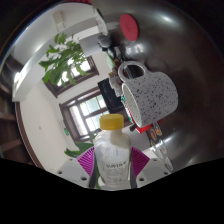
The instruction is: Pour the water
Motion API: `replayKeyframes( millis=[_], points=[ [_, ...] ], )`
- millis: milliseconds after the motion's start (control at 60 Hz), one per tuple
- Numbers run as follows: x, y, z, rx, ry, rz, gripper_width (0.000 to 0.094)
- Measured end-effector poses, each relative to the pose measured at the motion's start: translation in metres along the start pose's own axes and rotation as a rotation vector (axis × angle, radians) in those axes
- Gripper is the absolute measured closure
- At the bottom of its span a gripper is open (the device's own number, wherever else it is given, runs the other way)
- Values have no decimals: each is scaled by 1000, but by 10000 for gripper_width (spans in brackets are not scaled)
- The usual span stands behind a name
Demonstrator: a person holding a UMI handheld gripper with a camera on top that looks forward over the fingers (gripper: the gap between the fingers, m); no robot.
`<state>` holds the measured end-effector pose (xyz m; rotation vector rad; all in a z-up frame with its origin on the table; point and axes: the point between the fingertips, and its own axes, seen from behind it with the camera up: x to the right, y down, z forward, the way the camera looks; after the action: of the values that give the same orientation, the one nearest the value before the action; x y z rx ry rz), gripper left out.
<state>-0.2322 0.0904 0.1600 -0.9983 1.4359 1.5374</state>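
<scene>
Claw [113, 168] grips bottle [113, 152] — speckled mug [150, 93] beyond.

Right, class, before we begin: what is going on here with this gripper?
A hand-held gripper holds a small clear bottle with a yellow cap between its fingers, both pads pressing on its sides. Just beyond the bottle is a white speckled mug, seen tilted in this view. A leafy plant stands further back by a window. No water is seen flowing, so the pour looks not yet begun.
</scene>
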Motion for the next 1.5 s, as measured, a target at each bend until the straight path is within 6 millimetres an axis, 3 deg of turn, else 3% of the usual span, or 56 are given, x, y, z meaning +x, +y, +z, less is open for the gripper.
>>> replayKeyframes(
  millis=[117, 183, 400, 500, 517, 550, 633, 650, 683, 817, 883, 917, 933, 983, 1033, 1050, 1083, 1200, 1400, 1450, 1500],
  points=[
    [-5, -7, -2, 35, -35, 142, 466],
    [-5, -13, 10, 40, -42, 181, 460],
    [-1, -7, 8, 18, -9, 90, 463],
    [-10, 10, 8, -41, 16, -171, 462],
    [-15, 23, -9, -50, 18, -226, 461],
    [-21, 25, 0, -80, 32, -338, 465],
    [-48, 35, 1, -129, 30, -644, 461],
    [-55, 36, -6, -129, 14, -711, 461],
    [-69, 35, 5, -135, 26, -845, 464],
    [-105, -9, 11, -76, 101, -1414, 463],
    [-117, -49, 12, -10, 187, -1646, 464],
    [-122, -88, 15, 19, 227, -1748, 465],
    [-121, -85, 8, 38, 265, -1784, 453],
    [-122, -118, 4, 88, 352, -1876, 452],
    [-117, -157, 3, 121, 426, -1920, 451],
    [-110, -179, 8, 129, 440, -1929, 452],
    [-107, -185, 0, 146, 487, -1935, 452],
    [-78, -242, -5, 167, 595, -1931, 451],
    [-36, -294, -5, 155, 677, -1915, 452],
    [-24, -299, -7, 136, 680, -1890, 433],
    [-27, -299, -7, 169, 631, -1865, 444]
  ],
)
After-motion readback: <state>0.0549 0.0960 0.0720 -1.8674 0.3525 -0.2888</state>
